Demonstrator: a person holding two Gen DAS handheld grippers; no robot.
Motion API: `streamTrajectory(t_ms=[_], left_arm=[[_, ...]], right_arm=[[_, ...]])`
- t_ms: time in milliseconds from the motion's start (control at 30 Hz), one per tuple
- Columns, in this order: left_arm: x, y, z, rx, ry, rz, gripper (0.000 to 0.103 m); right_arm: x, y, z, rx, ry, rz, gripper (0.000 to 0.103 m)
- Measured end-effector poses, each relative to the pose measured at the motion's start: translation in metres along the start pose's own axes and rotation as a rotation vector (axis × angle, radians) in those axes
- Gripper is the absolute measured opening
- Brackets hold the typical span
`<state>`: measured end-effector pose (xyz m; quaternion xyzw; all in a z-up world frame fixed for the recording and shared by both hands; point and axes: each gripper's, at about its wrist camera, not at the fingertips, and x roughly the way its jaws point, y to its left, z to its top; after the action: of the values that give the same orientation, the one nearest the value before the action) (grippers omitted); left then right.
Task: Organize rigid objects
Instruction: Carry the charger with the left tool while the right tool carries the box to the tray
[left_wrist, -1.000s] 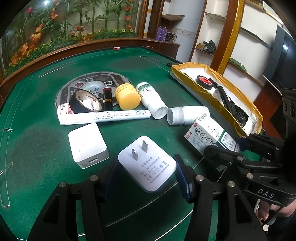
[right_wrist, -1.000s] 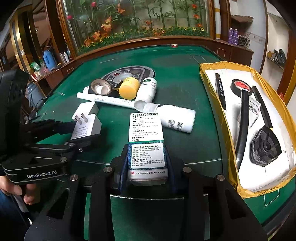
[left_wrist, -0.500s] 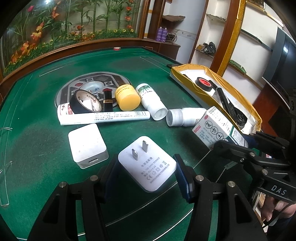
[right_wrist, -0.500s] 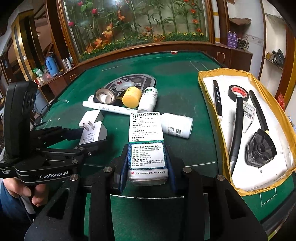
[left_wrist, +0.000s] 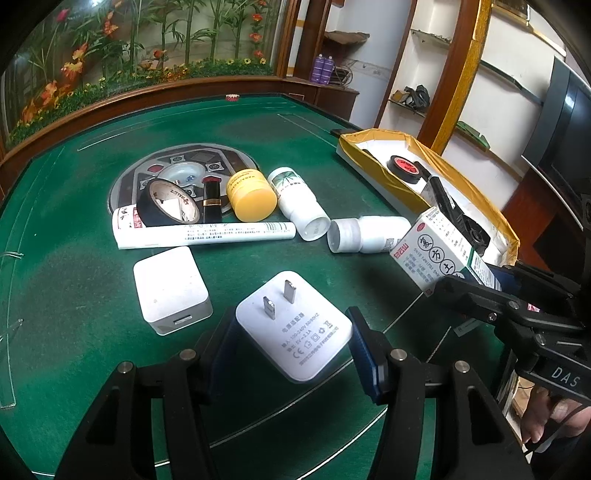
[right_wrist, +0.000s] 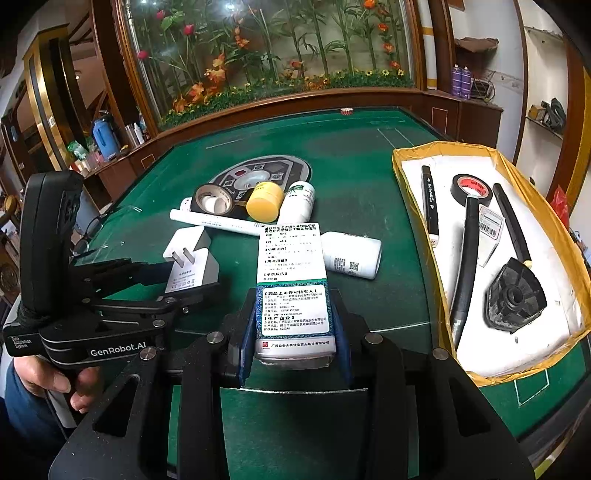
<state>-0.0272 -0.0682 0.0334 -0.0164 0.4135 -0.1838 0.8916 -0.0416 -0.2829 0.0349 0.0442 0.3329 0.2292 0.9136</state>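
Observation:
My left gripper (left_wrist: 291, 343) is shut on a white plug charger (left_wrist: 295, 325), prongs up, its blue pads pressing both sides just above the green table (left_wrist: 74, 295). In the right wrist view that charger (right_wrist: 188, 266) sits in the left gripper (right_wrist: 177, 273) at the left. The right gripper (right_wrist: 293, 325) is shut on a long white-and-green medicine box (right_wrist: 291, 273), held in the air. From the left wrist view the box (left_wrist: 432, 251) sticks out of the right gripper (left_wrist: 480, 284) near the yellow-lined tray (left_wrist: 373, 177).
On the felt lie a white cube charger (left_wrist: 170, 288), a white tube (left_wrist: 207, 234), a black tape roll (left_wrist: 166, 203), a lipstick (left_wrist: 211, 199), a yellow jar (left_wrist: 251, 195) and two white bottles (left_wrist: 299, 203) (left_wrist: 365, 234). The tray (right_wrist: 406, 206) holds pens, tape and a black part.
The right gripper has lifted the medicine box off the felt and carried it a little toward the tray. The left gripper and its charger have stayed put.

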Motion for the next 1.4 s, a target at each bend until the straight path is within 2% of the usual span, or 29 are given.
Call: streamTrajectory(t_ms=[467,600,833,1067,1200,1400], left_arm=[[-0.006,-0.022,0.012,0.022,-0.002,-0.023,0.058],[-0.007,-0.041,0.025,0.051,-0.009,-0.042,0.058],[0.008,-0.093,0.048,0.133,-0.006,-0.095,0.058],[0.038,-0.147,0.063,0.186,0.025,-0.179,0.058],[0.054,-0.174,0.068,0.214,0.043,-0.209,0.058],[0.075,-0.192,0.070,0.232,0.066,-0.226,0.058]], right_arm=[[-0.021,-0.025,0.005,0.054,-0.066,0.005,0.035],[-0.037,-0.047,0.007,0.094,-0.112,-0.015,0.035],[-0.067,-0.113,0.008,0.212,-0.200,-0.097,0.035],[-0.069,-0.168,0.004,0.303,-0.202,-0.172,0.035],[-0.061,-0.187,0.006,0.325,-0.184,-0.200,0.035],[-0.050,-0.204,0.009,0.342,-0.159,-0.216,0.035]])
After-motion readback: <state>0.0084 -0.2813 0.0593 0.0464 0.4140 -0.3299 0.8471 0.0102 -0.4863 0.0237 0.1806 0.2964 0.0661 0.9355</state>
